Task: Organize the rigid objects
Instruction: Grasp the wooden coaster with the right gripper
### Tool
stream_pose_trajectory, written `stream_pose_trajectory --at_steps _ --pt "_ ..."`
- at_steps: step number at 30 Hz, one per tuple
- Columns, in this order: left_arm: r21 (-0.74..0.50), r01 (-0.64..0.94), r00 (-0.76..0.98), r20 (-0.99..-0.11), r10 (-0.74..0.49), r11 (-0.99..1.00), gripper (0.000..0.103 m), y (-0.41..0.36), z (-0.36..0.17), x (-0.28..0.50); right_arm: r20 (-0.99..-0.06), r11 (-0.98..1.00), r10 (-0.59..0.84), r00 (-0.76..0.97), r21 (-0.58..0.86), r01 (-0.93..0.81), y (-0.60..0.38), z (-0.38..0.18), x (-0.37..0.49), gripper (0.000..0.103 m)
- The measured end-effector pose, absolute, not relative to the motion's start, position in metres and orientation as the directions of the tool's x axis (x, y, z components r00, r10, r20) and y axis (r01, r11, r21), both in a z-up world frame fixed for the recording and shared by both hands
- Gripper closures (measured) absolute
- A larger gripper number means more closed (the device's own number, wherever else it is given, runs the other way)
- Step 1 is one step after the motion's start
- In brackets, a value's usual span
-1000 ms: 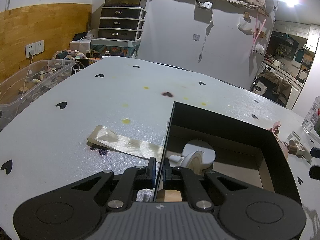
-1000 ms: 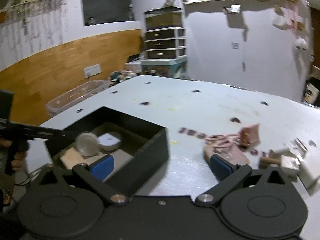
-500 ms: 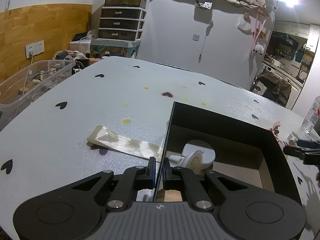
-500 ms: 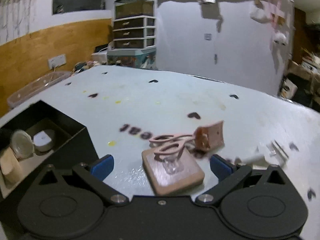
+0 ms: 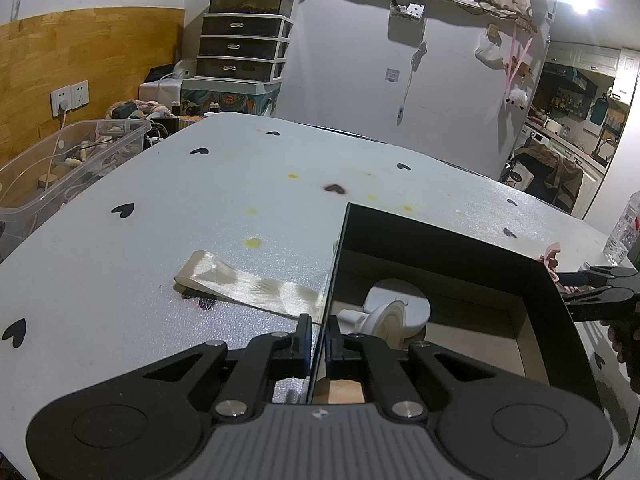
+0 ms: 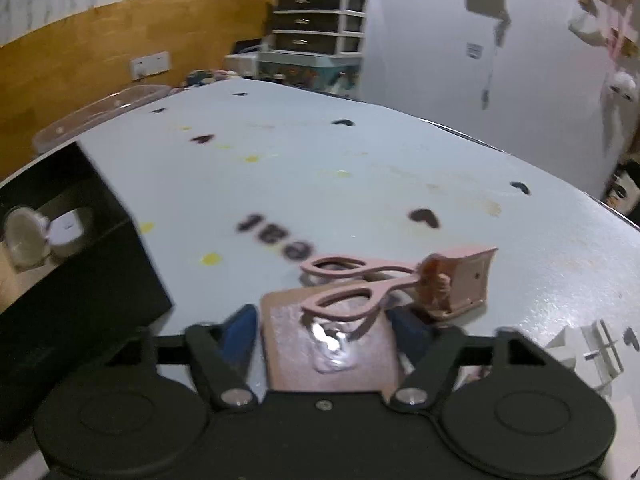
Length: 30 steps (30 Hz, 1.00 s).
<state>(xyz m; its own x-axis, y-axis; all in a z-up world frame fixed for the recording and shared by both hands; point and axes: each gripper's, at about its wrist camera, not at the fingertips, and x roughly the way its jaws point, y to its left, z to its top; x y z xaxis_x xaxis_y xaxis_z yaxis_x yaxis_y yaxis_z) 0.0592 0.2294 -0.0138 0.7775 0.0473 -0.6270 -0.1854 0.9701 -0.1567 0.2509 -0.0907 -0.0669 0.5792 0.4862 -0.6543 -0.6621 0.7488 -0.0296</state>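
My right gripper [image 6: 326,330] points down at a slant over the white table [image 6: 360,168]. A flat brown wooden block [image 6: 296,354] lies on the table between its two blue-padded fingers [image 6: 240,330]. The jaws have just been closing in on it. A thin strip of table shows between the left pad and the block's edge; the right pad looks close to the other edge, but I cannot tell whether it touches. The view is blurred. A pair of pink scissors [image 6: 344,284] lies across the far part of the block, its handles toward the black box [image 6: 80,296] at the left, its blades in a pink holder [image 6: 460,280] just beyond the block. White plastic pieces [image 6: 592,348] sit near the right finger.

My left gripper [image 5: 318,342] also slants downward. Its fingers are pressed together on the thin left wall of the box [image 5: 460,236], one finger outside and one inside. Inside the box lie a white round dish [image 5: 404,304] and a tilted round lid [image 5: 386,320]. A cream ribbon [image 5: 244,282] lies on the table just outside that wall.

In the left view, the right gripper [image 5: 596,288] shows at the far right edge, beyond the box, with a hand [image 5: 624,344] behind it.
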Motion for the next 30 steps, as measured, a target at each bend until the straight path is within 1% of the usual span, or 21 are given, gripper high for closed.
stream_pose_trajectory --at_steps 11,13,14,15,17,20,22,24,27,30 --pt "-0.157 -0.184 0.779 -0.625 0.047 0.97 0.097 0.229 -0.013 0.059 -0.669 0.503 0.629 0.397 -0.04 -0.863 -0.107 -0.063 0.174 0.033" --pt "-0.158 -0.185 0.779 -0.625 0.047 0.97 0.097 0.229 -0.013 0.059 -0.669 0.504 0.618 0.412 -0.065 -0.861 -0.113 -0.061 0.162 0.028" --pt "-0.157 -0.185 0.779 -0.625 0.047 0.97 0.097 0.229 -0.013 0.059 -0.67 0.52 0.6 0.437 -0.089 -0.85 -0.115 -0.06 0.158 0.022" --pt "-0.157 -0.184 0.779 -0.625 0.047 0.97 0.097 0.229 -0.013 0.059 -0.668 0.537 0.581 0.465 -0.114 -0.836 -0.118 -0.059 0.154 0.019" --pt "-0.158 -0.184 0.78 -0.625 0.046 0.97 0.097 0.229 -0.013 0.059 -0.665 0.563 0.561 0.493 -0.13 -0.816 -0.127 -0.057 0.148 0.018" --pt "-0.159 -0.181 0.781 -0.623 0.044 0.97 0.097 0.229 -0.012 0.058 -0.671 0.619 0.529 0.52 -0.113 -0.777 -0.142 -0.056 0.147 0.018" --pt "-0.16 -0.18 0.783 -0.621 0.043 0.971 0.097 0.229 -0.012 0.057 -0.676 0.674 0.512 0.53 -0.067 -0.736 -0.152 -0.055 0.151 0.017" --pt "-0.162 -0.179 0.784 -0.619 0.041 0.97 0.097 0.229 -0.012 0.056 -0.683 0.722 0.527 0.505 0.047 -0.69 -0.16 -0.055 0.156 0.013" --pt "-0.165 -0.18 0.787 -0.616 0.042 0.97 0.097 0.229 -0.013 0.056 -0.691 0.756 0.56 0.458 0.199 -0.624 -0.161 -0.058 0.162 0.009" --pt "-0.164 -0.183 0.787 -0.615 0.044 0.969 0.097 0.229 -0.014 0.056 -0.689 0.778 0.545 0.477 0.204 -0.594 -0.146 -0.059 0.161 0.008"
